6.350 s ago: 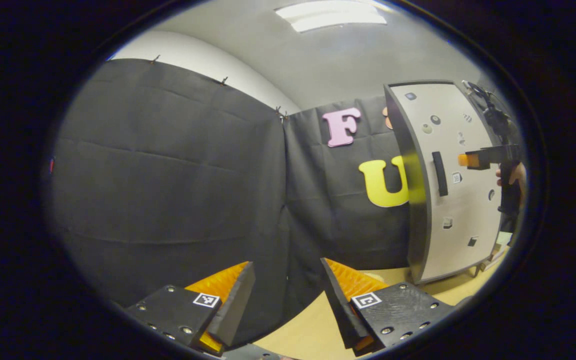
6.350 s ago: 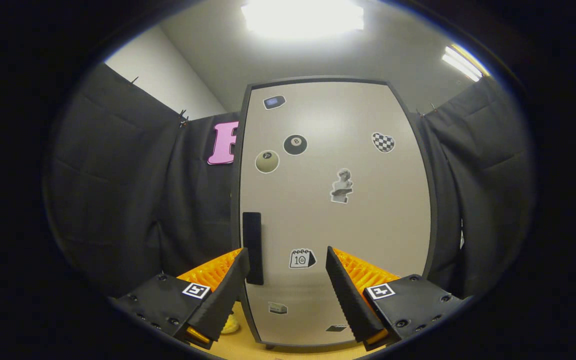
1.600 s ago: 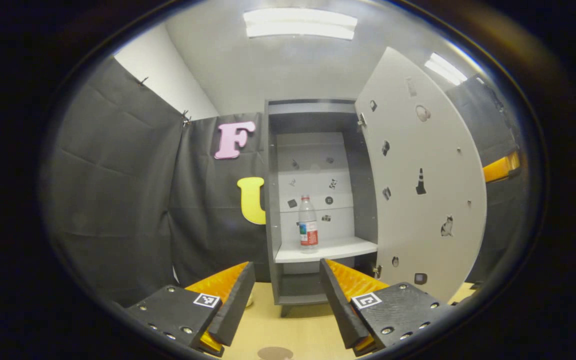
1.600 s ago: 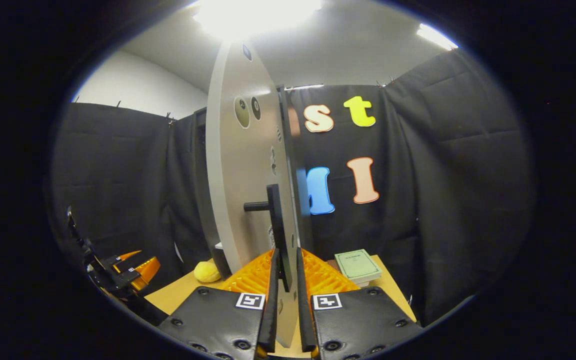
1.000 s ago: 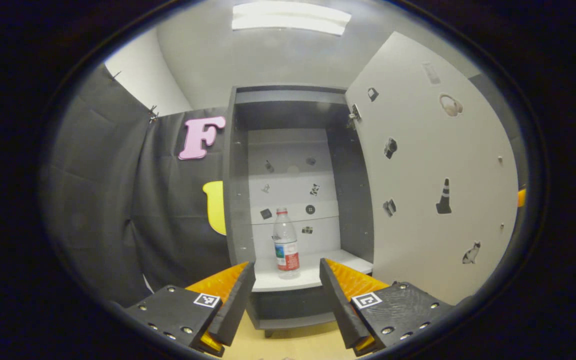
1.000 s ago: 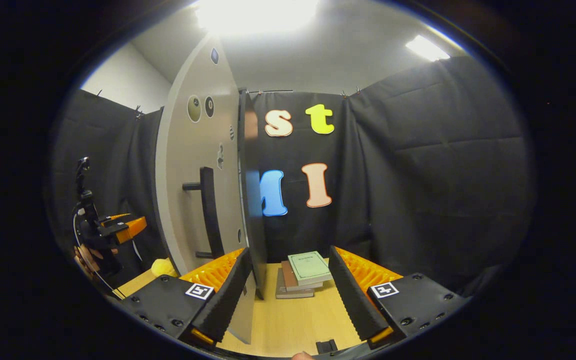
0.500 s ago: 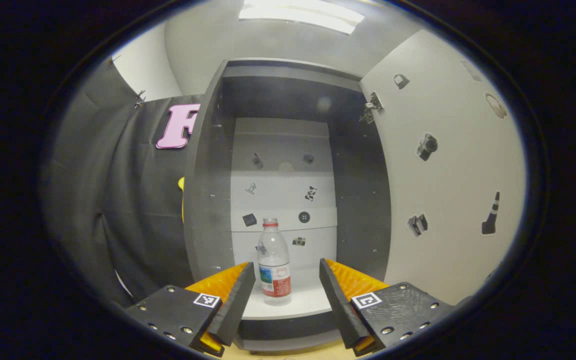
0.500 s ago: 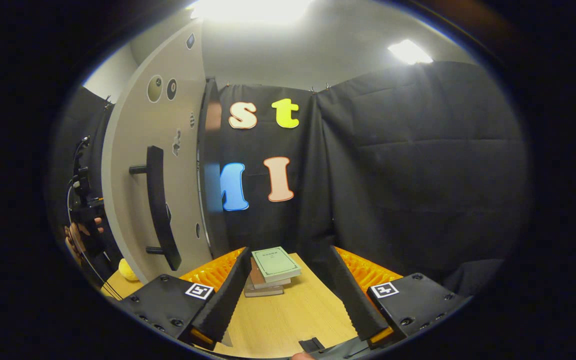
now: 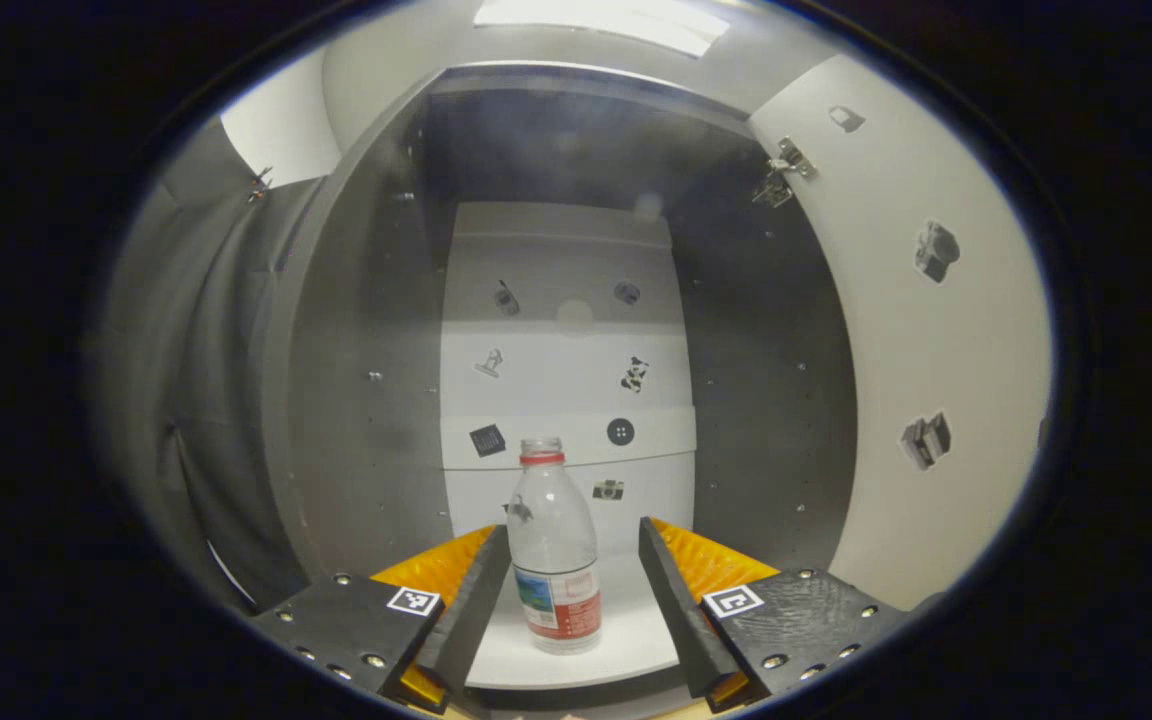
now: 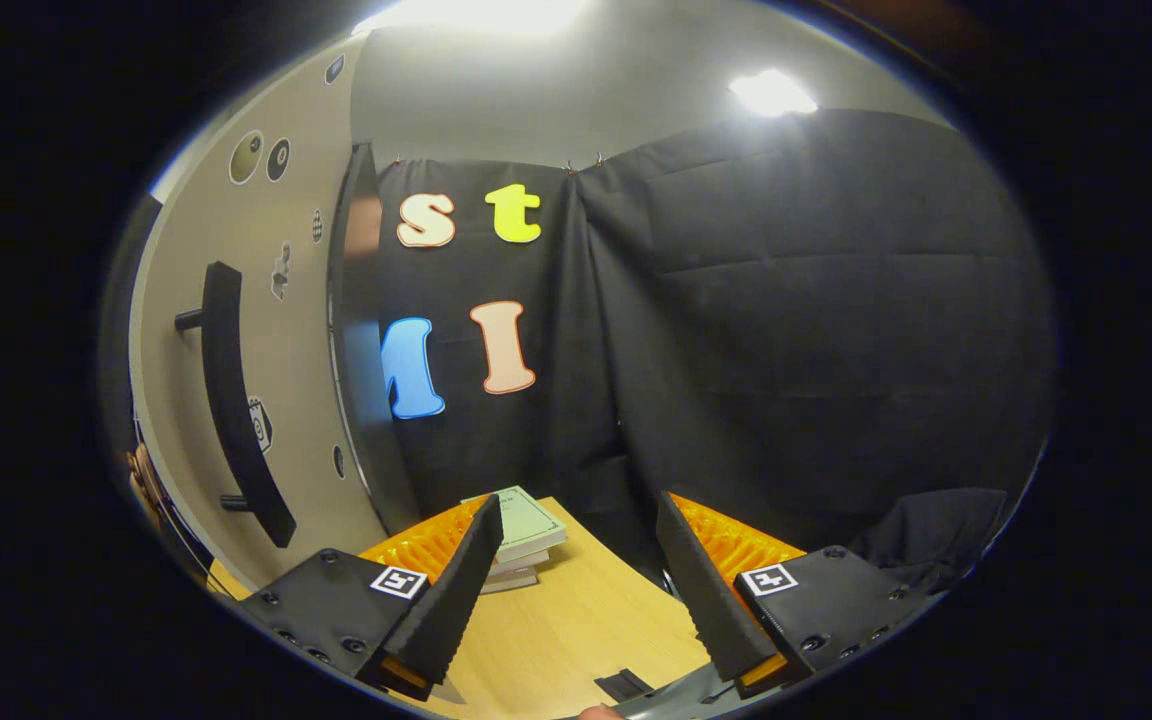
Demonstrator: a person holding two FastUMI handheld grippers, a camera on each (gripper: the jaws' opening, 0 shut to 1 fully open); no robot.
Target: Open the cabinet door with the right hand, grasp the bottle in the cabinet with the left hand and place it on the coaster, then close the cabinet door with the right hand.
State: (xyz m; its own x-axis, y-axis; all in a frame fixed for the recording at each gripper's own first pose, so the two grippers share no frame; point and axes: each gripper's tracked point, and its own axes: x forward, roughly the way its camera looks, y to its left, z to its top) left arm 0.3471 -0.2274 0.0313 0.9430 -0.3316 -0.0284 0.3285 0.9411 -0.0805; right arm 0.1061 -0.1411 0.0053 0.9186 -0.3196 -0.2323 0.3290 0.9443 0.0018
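Standing upright on the cabinet shelf (image 9: 626,640): one clear plastic bottle (image 9: 554,548), apparently empty; judged light, thin-walled, easily crushed or tipped. Best gripped at the labelled midsection. Left hand-held gripper (image 9: 564,585) spread wide around it, untouching; right hand-held gripper (image 10: 576,575) released over the bench (image 10: 566,630).

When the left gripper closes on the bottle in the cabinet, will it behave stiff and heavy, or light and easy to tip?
The bottle looks clear and seemingly empty, so probably light. Its thin plastic wall may dent between the open left gripper fingers. Tall, narrow and upright on the shelf, it could tip if one finger touches first.
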